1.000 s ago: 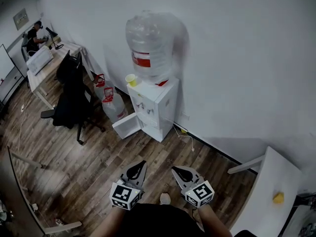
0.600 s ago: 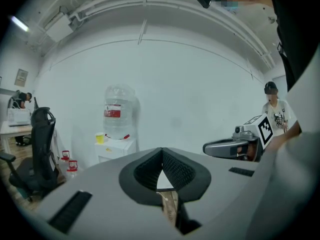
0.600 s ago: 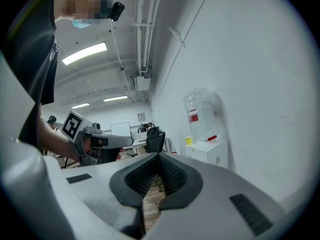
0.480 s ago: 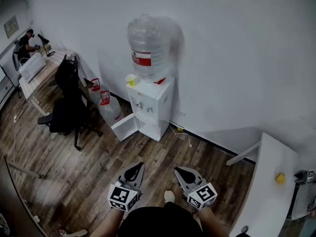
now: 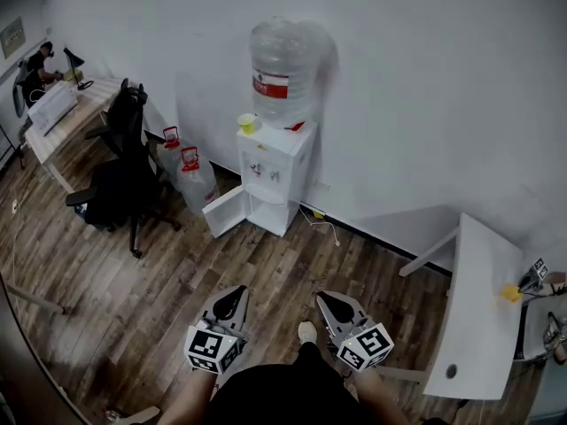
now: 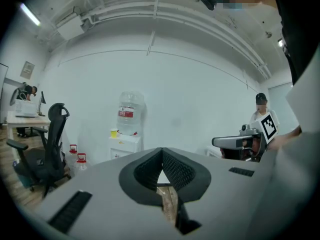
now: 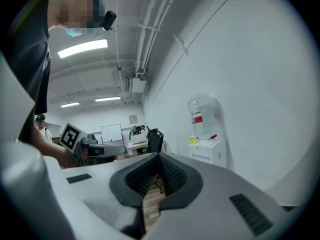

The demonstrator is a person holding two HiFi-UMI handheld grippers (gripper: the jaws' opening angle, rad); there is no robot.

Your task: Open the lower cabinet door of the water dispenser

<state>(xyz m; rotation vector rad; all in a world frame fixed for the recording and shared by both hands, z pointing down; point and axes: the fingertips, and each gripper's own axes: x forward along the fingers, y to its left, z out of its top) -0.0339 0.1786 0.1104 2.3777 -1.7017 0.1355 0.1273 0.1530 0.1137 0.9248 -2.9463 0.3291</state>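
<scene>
A white water dispenser point(image 5: 275, 171) stands against the far wall with a large clear bottle point(image 5: 285, 71) on top and a yellow cup point(image 5: 246, 123) beside it. Its lower cabinet door point(image 5: 225, 211) hangs open to the left, showing the dark inside. My left gripper point(image 5: 230, 301) and right gripper point(image 5: 326, 305) are held low in front of me, well back from the dispenser, both shut and empty. The dispenser point(image 6: 125, 145) looks small in the left gripper view and the dispenser point(image 7: 209, 149) sits at the right in the right gripper view.
Two water jugs with red caps point(image 5: 188, 177) stand left of the dispenser. A black office chair point(image 5: 121, 173) and a desk with a seated person point(image 5: 37, 69) are at the left. A white table point(image 5: 474, 304) with a yellow object point(image 5: 508, 292) stands at the right.
The view has drawn back and swung right: the dispenser now sits farther away and higher in the picture, and more of the white table shows. Both grippers stay shut.
</scene>
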